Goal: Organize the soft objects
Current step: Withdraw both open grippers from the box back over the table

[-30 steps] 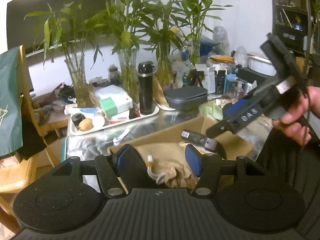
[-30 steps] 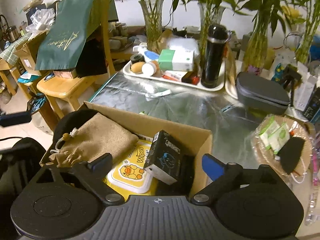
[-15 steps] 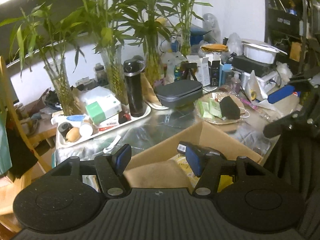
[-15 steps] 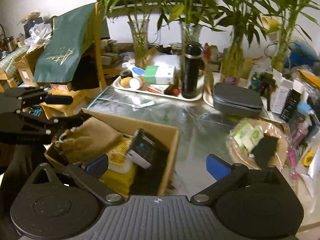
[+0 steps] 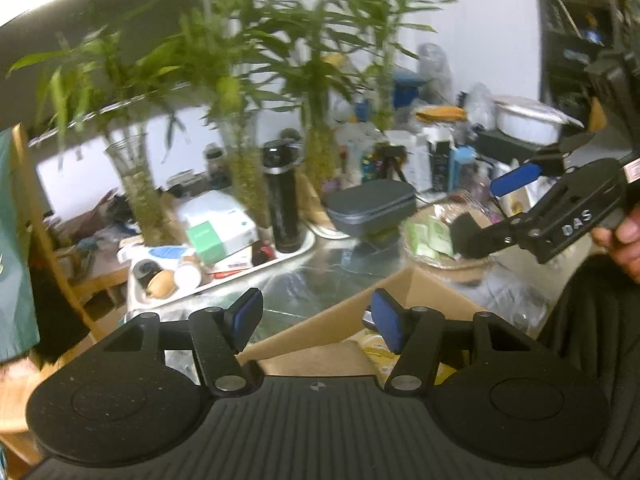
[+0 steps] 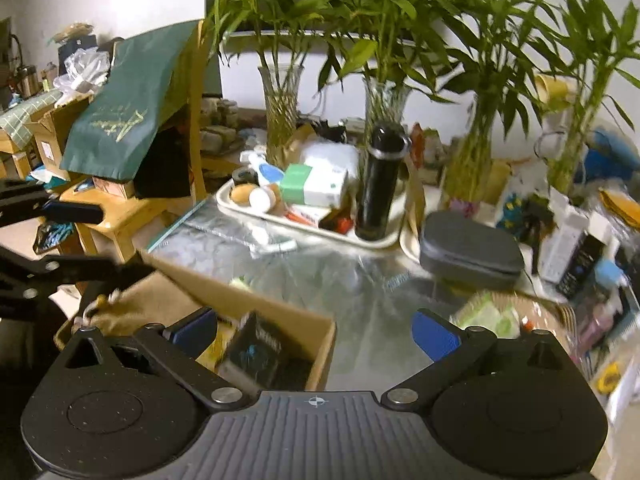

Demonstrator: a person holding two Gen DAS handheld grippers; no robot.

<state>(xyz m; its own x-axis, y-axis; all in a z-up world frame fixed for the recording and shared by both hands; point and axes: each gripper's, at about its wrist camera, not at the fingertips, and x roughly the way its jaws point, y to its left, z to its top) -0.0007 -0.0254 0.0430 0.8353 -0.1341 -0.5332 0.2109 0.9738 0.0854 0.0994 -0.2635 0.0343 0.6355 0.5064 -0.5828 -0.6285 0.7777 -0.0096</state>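
Now both grippers hang above the cluttered desk (image 6: 360,280) with their fingers spread wide and nothing between them. The left gripper (image 5: 316,316) sits over the near edge of the cardboard box (image 5: 320,328), the right gripper (image 6: 316,332) over the box's far corner. Inside the box lie a tan burlap pouch (image 6: 148,308) at the left end, a yellow wipes pack (image 5: 376,350) and a tilted black carton (image 6: 256,344). Beyond the box, a woven plate (image 5: 436,256) holds green packets (image 5: 430,234) and a black soft item (image 5: 464,228); the right gripper's lower finger (image 5: 488,240) overlaps that item in the left view, contact unclear. Behind stand a grey zip case (image 6: 470,252), a white tray (image 6: 312,232) with a black flask (image 6: 380,184) and small boxes, and bamboo vases (image 6: 282,116).
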